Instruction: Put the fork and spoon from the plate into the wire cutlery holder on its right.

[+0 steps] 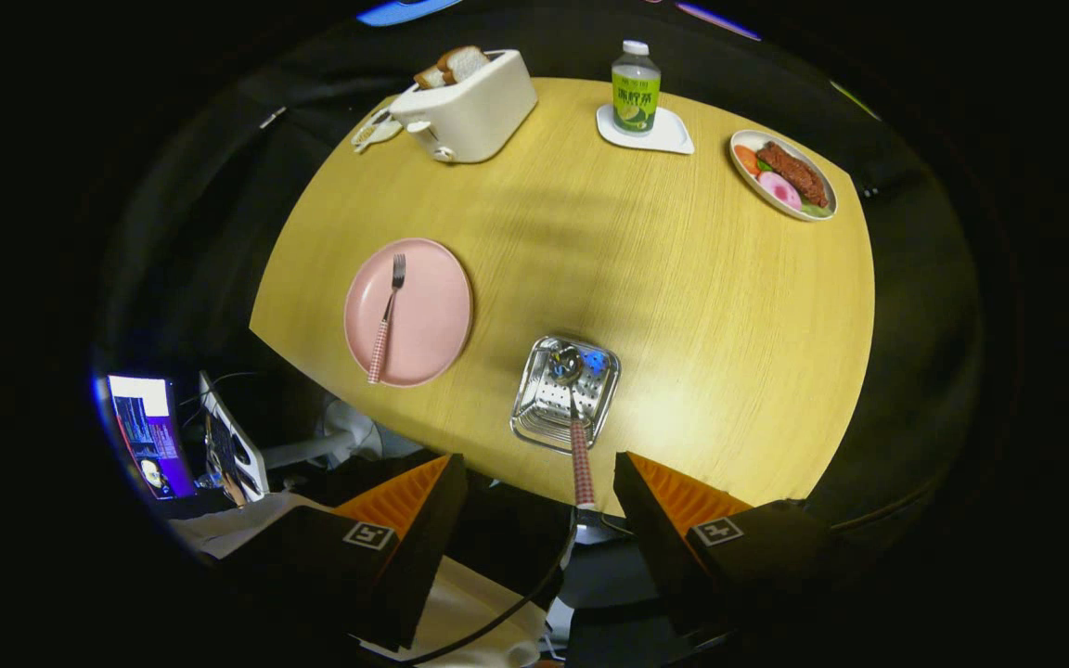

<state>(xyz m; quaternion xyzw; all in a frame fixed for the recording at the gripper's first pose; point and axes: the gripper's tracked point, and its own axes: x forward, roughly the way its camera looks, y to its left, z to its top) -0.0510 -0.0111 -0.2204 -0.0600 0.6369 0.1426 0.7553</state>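
A pink plate (pixel 432 315) lies on the round wooden table, left of the metal cutlery holder (pixel 553 408). A fork (pixel 386 320) with a red-checked handle rests on the plate, tines pointing away from me. The spoon (pixel 576 436) stands in the holder, bowl down inside it, its checked handle leaning out toward me between my fingers. My gripper (pixel 539 482) hovers high above the table's near edge, open, with nothing pressed between its fingers. The holder is just ahead of the fingers; the plate is ahead and to the left.
Across the table stand a white toaster (pixel 474 107) with bread slices, a green-labelled bottle (pixel 636 88) on a white coaster, and an oval dish of food (pixel 783 173) at the far right. A lit screen (pixel 149 431) sits below the table's left edge.
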